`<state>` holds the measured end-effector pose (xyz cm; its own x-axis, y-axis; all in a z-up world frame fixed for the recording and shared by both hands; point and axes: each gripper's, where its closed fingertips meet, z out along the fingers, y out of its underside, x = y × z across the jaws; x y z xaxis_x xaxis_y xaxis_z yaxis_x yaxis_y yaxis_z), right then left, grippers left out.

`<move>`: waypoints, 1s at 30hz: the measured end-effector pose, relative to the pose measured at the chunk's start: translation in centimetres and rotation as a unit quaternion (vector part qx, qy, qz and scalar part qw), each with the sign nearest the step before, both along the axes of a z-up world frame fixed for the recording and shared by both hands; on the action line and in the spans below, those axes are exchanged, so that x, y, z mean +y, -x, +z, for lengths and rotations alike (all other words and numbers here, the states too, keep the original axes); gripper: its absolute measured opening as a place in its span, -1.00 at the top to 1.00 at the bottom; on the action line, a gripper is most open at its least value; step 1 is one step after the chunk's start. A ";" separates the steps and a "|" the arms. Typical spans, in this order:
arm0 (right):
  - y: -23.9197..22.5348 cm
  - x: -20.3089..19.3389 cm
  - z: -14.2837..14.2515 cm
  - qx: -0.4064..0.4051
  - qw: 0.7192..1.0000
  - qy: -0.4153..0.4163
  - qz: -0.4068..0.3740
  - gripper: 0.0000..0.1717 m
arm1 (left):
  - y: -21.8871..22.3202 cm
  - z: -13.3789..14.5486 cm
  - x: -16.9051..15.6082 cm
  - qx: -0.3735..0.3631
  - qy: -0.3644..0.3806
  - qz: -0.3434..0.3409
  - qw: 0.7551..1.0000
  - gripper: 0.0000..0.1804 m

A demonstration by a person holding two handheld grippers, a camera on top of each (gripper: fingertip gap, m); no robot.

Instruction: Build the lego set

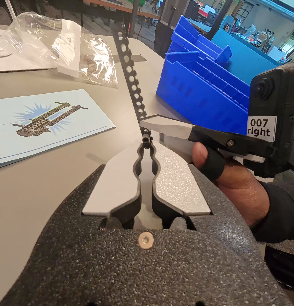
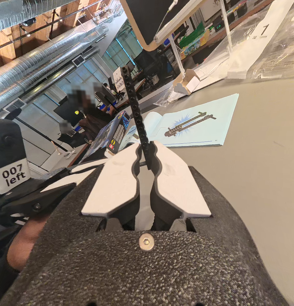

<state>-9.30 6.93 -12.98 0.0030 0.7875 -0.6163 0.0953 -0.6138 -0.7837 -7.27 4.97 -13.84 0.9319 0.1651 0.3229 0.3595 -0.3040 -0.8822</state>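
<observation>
My left gripper [image 1: 146,144] is shut on a small black pin [image 1: 146,138] at its fingertips. The pin meets the lower end of a long black beam with holes [image 1: 131,72], which rises steeply above the table. My right gripper [image 2: 147,149] is shut on that beam [image 2: 133,106] near its lower end. In the left wrist view the right gripper [image 1: 145,130] comes in from the right, its fingers on either side of the beam just above the pin. In the right wrist view the left gripper [image 2: 99,163] comes in from the left, and the pin [image 2: 142,164] shows beside the beam.
An open instruction booklet [image 1: 43,119] lies on the grey table [image 1: 60,165] to the left; it also shows in the right wrist view [image 2: 200,122]. Stacked blue bins [image 1: 200,79] stand at the right. Clear plastic bags [image 1: 96,61] lie behind. A dark printed box [image 2: 116,130] lies nearby. The grippers are tip to tip, or close to it.
</observation>
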 end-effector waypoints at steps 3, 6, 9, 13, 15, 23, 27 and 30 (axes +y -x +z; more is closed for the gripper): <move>0.1 -0.2 -0.3 -0.002 1.000 0.014 0.007 0.90 | 0.0 -0.3 0.2 -0.001 0.008 -0.005 1.000 0.92; 0.2 -0.2 -0.5 -0.005 1.000 0.028 0.011 0.90 | 0.0 -0.5 0.3 -0.010 0.014 -0.015 1.000 0.92; 0.2 -0.4 -0.2 0.002 0.999 0.042 0.026 0.90 | -0.1 -0.7 0.3 -0.014 0.023 -0.032 0.999 0.87; 0.0 -0.4 0.4 0.011 0.998 0.054 0.036 0.90 | 0.1 -0.3 -0.4 -0.034 0.012 -0.060 0.998 0.68; 0.0 -0.3 0.4 0.010 0.997 0.069 0.042 0.90 | 0.4 0.1 -0.9 -0.040 0.004 -0.076 0.996 0.60; 0.1 -1.0 0.9 0.024 0.987 0.132 0.085 0.90 | 0.1 1.9 -0.9 -0.190 -0.082 -0.144 0.968 0.59; 0.0 -1.8 1.8 0.046 0.982 0.147 0.108 0.90 | -0.1 2.4 -0.8 -0.235 -0.114 -0.162 0.952 0.60; -0.2 -2.2 2.3 0.058 0.980 0.147 0.117 0.90 | -0.6 2.9 -0.9 -0.247 -0.131 -0.179 0.943 0.64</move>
<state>-9.14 4.77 -10.67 -0.2413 0.5455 -0.8026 0.1815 -0.7871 -0.5895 -6.72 4.11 -10.96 0.6385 -0.2770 0.7180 0.6618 -0.2785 -0.6960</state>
